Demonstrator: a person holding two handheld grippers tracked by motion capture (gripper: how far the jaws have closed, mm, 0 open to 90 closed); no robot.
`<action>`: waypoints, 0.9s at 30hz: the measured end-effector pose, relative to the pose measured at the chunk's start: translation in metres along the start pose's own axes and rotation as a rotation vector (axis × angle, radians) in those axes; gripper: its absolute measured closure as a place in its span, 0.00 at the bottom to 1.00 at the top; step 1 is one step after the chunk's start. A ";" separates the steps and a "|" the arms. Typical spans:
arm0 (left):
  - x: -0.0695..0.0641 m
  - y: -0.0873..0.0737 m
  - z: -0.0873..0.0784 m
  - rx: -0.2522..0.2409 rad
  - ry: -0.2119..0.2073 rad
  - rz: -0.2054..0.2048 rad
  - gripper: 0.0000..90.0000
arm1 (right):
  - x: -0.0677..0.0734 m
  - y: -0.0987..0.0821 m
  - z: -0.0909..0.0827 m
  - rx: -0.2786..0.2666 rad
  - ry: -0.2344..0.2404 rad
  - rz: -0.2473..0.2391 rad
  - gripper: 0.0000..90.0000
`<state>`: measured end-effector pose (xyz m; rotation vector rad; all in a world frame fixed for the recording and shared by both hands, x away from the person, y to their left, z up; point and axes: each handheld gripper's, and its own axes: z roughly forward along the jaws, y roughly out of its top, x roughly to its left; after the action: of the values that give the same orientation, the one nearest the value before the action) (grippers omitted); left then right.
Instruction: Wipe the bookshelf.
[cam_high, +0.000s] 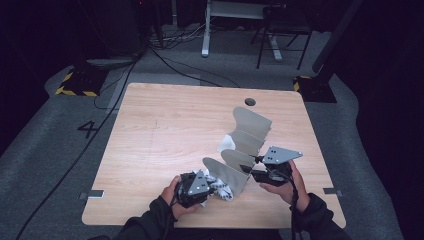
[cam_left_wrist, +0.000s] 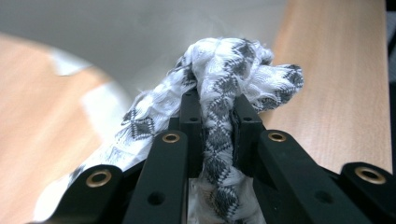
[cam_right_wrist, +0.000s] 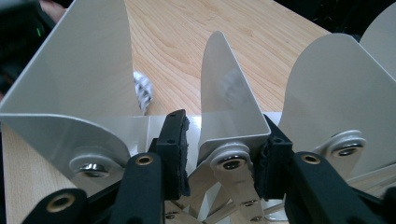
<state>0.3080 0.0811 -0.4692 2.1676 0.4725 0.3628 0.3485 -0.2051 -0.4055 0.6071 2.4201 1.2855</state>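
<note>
**Cloth pinched beside the metal rack**

The patterned cloth (cam_left_wrist: 219, 98) lies at the table's (cam_high: 165, 125) near edge, clamped between the left gripper's (cam_high: 192, 189) closed jaws. Just right, the right gripper (cam_right_wrist: 219, 140) grips a divider base of the metal rack (cam_high: 245, 145).

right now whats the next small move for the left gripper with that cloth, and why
Probably ease the left gripper forward to tuck the patterned cloth into the slot between the nearest two metal dividers. Its fingers are clamped on the bunched cloth, which sits right at the front divider, while the right gripper has its fingers around the rack's base, apparently steadying it on the table.
</note>
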 end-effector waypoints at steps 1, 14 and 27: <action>0.003 0.003 -0.008 -0.033 0.026 -0.002 0.88 | 0.000 0.000 0.000 0.000 0.001 -0.001 0.69; -0.009 0.054 -0.055 -0.361 0.068 0.039 0.87 | 0.000 0.000 0.000 0.000 0.001 -0.004 0.69; -0.035 0.049 0.011 -0.178 -0.116 0.126 0.88 | 0.000 -0.002 -0.001 -0.009 0.000 0.001 0.69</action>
<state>0.2916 0.0300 -0.4389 2.0360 0.2306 0.3329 0.3479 -0.2063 -0.4065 0.6054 2.4131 1.2956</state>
